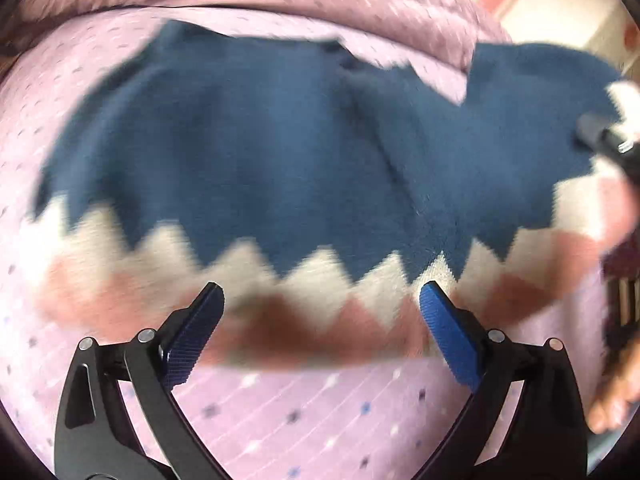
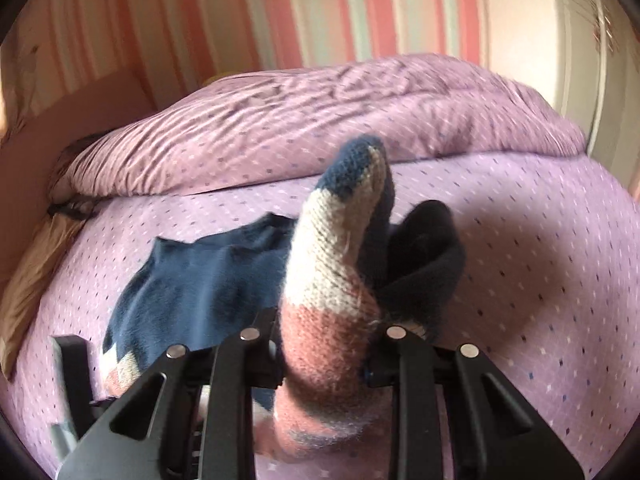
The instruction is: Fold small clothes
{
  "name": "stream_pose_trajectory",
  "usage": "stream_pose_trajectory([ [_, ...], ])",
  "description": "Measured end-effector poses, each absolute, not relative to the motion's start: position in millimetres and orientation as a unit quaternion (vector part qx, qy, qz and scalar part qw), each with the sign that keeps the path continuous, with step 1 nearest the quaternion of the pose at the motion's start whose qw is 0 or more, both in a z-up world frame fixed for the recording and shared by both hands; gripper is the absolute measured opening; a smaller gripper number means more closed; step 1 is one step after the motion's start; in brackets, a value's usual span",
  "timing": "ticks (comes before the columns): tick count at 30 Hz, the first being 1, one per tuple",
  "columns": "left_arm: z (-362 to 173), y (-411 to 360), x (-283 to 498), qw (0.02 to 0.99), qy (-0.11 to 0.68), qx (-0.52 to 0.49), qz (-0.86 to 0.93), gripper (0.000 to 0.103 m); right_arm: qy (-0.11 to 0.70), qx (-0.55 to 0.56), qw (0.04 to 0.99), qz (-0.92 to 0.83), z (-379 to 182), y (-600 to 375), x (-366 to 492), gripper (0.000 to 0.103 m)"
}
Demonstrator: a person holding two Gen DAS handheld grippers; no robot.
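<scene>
A small knitted sweater (image 1: 260,152), navy with a cream and pink zigzag hem, lies spread on the lilac bed cover (image 1: 320,420). My left gripper (image 1: 320,304) is open, its blue fingertips (image 1: 448,320) hovering over the hem, holding nothing. My right gripper (image 2: 324,360) is shut on the sweater's hem corner (image 2: 332,264) and lifts it above the bed, bunched between the jaws. The rest of the sweater (image 2: 192,280) lies flat to the left in the right wrist view. The right gripper also shows at the right edge of the left wrist view (image 1: 608,140).
A rumpled lilac duvet (image 2: 320,112) is piled along the far side of the bed. A striped pink wall (image 2: 280,12) stands behind it. A tan pillow (image 2: 24,280) lies at the bed's left edge. A hand (image 1: 616,400) shows at the right.
</scene>
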State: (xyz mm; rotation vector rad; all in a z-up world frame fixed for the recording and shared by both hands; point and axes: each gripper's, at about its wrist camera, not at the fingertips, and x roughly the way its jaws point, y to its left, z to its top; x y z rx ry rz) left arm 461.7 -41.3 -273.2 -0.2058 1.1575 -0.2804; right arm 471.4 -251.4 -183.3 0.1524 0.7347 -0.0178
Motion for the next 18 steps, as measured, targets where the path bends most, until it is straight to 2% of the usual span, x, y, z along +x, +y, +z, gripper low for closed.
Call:
stream_pose_trajectory([
  [7, -251, 67, 450, 0.851, 0.515, -0.072, -0.076, 0.097, 0.354, 0.032, 0.934, 0.044, -180, -157, 479, 0.026],
  [11, -257, 120, 462, 0.864, 0.502, -0.034, -0.031, 0.098, 0.359, -0.001, 0.930, 0.075, -195, -89, 482, 0.025],
  [18, -262, 223, 475, 0.873, 0.486, -0.033, 0.033, 0.098, 0.380, -0.088, 0.915, 0.104, -236, 8, 480, 0.025],
])
